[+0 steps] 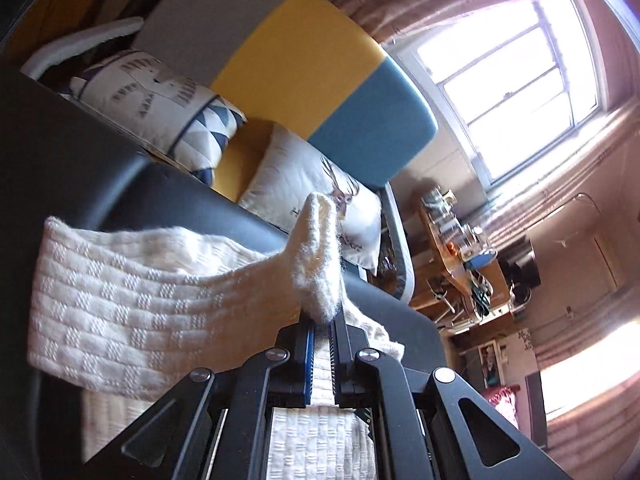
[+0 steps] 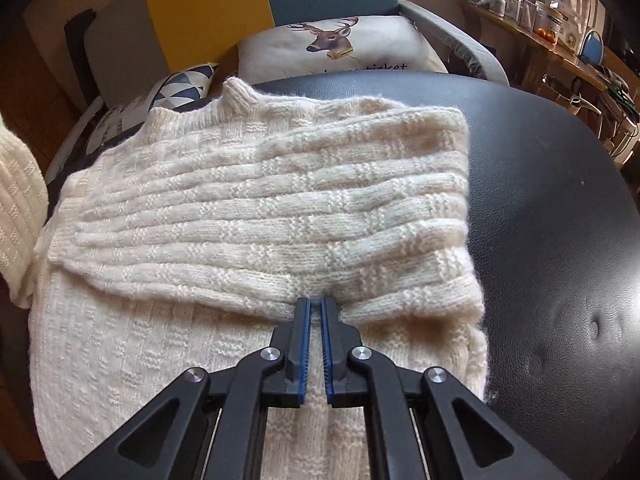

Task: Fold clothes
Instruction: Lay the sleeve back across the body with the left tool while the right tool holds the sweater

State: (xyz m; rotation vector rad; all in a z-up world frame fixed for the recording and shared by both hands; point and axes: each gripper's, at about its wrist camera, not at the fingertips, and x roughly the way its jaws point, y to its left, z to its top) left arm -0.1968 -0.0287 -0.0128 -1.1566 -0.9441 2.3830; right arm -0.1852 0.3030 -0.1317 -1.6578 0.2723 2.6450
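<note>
A cream knitted sweater (image 2: 264, 208) lies on a black leather surface (image 2: 552, 208), its upper part folded over the lower part. My right gripper (image 2: 316, 303) is pressed into the folded edge at the near side, jaws nearly together and pinching the knit. In the left wrist view, a sleeve (image 1: 120, 292) of the same sweater is lifted off the black surface (image 1: 80, 152). My left gripper (image 1: 322, 320) is shut on it, and a fuzzy cuff end (image 1: 318, 256) sticks out past the fingertips. That raised sleeve (image 2: 20, 200) also shows at the right wrist view's left edge.
Behind the black surface stand a deer-print pillow (image 2: 340, 48), a triangle-pattern pillow (image 2: 180, 84) and a grey, yellow and blue headboard (image 1: 312, 64). A cluttered wooden shelf (image 2: 560, 48) is at the right. A bright window (image 1: 512, 80) has pink curtains.
</note>
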